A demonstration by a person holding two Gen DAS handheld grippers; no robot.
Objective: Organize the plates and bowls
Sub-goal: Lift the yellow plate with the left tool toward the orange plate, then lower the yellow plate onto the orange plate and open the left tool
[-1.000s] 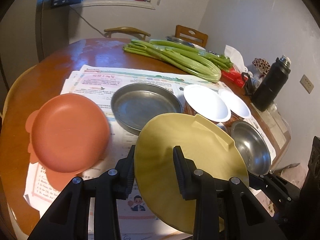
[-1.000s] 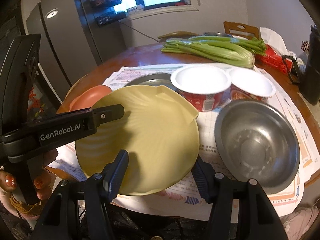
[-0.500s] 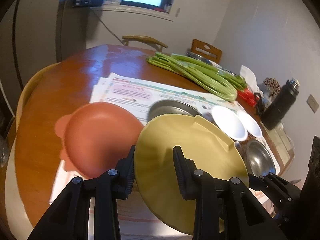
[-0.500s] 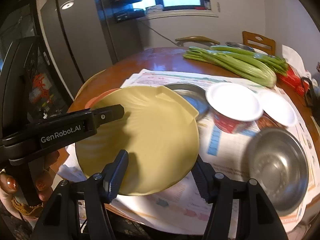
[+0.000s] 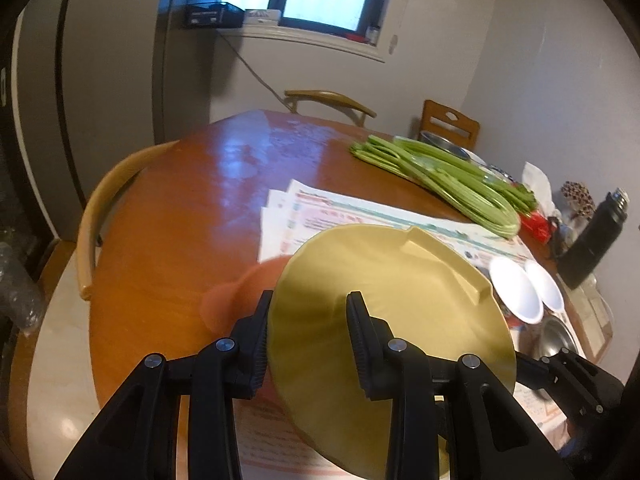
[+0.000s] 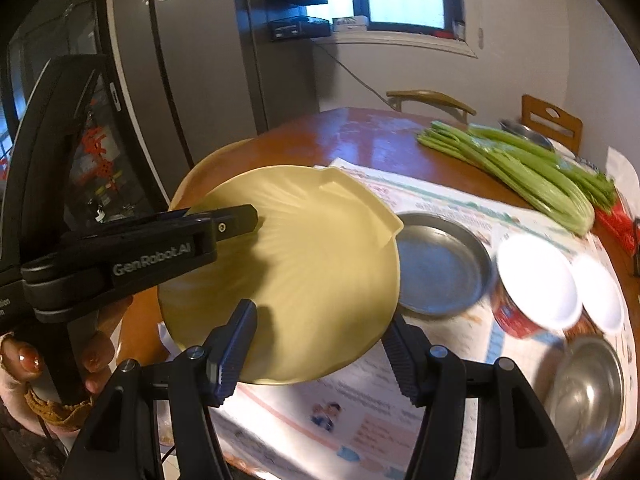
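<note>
A yellow shell-shaped plate (image 5: 400, 300) hangs tilted above the table, held from two sides. My left gripper (image 5: 310, 344) is shut on its near rim, one finger under the plate and one on top. My right gripper (image 6: 318, 350) is shut on the same yellow plate (image 6: 300, 260) at its other edge. In the right wrist view, a finger (image 6: 236, 218) of the left gripper lies across the plate's top. An orange plate (image 5: 240, 292) lies on the table beneath, mostly hidden by the yellow one.
On the newspaper (image 6: 436, 200) sit a steel pan (image 6: 436, 268), two white-lidded cups (image 6: 536, 280), and a steel bowl (image 6: 588, 396). Celery (image 5: 460, 184) lies further back and a black bottle (image 5: 592, 240) stands at the right. A wooden chair back (image 5: 100, 208) curves along the left table edge.
Both grippers have carried the yellow plate to the left and slightly up. It now hangs over the orange plate and hides most of it. The steel pan is uncovered in the right wrist view.
</note>
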